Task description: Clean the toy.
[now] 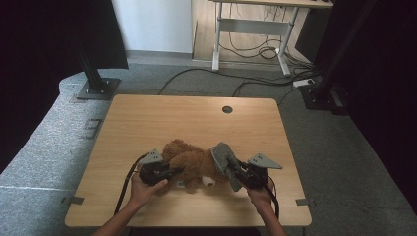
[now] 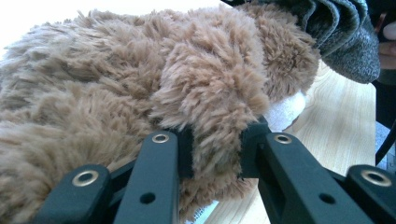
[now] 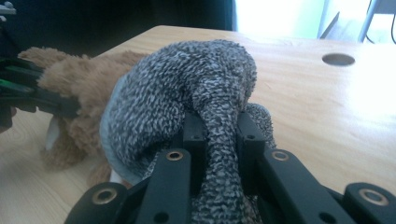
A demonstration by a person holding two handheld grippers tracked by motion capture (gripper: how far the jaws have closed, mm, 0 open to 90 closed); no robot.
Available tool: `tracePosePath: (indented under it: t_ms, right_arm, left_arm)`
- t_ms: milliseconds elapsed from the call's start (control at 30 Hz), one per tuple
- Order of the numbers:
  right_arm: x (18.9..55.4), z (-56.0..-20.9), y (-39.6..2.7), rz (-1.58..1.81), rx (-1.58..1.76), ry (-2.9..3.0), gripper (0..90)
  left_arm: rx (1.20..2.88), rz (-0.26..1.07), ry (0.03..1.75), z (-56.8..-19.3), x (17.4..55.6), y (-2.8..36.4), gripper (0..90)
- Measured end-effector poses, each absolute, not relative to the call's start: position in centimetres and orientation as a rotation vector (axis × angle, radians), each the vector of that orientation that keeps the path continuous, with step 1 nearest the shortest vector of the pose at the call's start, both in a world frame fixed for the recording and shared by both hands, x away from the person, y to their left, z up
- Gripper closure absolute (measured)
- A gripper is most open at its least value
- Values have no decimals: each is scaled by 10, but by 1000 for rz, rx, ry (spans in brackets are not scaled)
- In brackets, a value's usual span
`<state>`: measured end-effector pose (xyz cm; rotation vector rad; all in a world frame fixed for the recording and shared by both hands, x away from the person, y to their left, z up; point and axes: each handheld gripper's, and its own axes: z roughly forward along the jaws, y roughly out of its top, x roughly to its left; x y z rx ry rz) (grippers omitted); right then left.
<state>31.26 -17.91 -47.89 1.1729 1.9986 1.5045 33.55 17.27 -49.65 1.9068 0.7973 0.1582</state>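
Observation:
A brown plush bear (image 1: pixel 189 160) lies on its side near the front of the wooden table (image 1: pixel 162 120). My left gripper (image 1: pixel 173 172) comes in from the left and is shut on one of its furry limbs (image 2: pixel 217 140). A grey knitted garment (image 1: pixel 224 160) sits over the bear's right end, between the bear and my right gripper (image 1: pixel 240 172). The right gripper is shut on a fold of that grey knit (image 3: pixel 219 140), which bulges out above the jaws. In the right gripper view the bear (image 3: pixel 81 81) and the left gripper (image 3: pixel 32 93) lie at the left.
A round cable hole (image 1: pixel 227 109) is in the table's far edge. Beyond the table are black stand bases (image 1: pixel 96 88), floor cables (image 1: pixel 255 78) and a white desk frame (image 1: pixel 251 29). The far half of the tabletop is bare wood.

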Motion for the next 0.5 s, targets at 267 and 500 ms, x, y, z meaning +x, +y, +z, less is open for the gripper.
tracePosePath:
  t_ms: [267, 500]
  right_arm:
    - [307, -483, -169, 1522, 1130, 2015, 784]
    - [297, -487, -165, 1519, 1111, 2033, 784]
  left_arm:
    - [1906, 158, 803, -499, 335, 176, 733]
    - [1902, 134, 806, -501, 334, 179, 733]
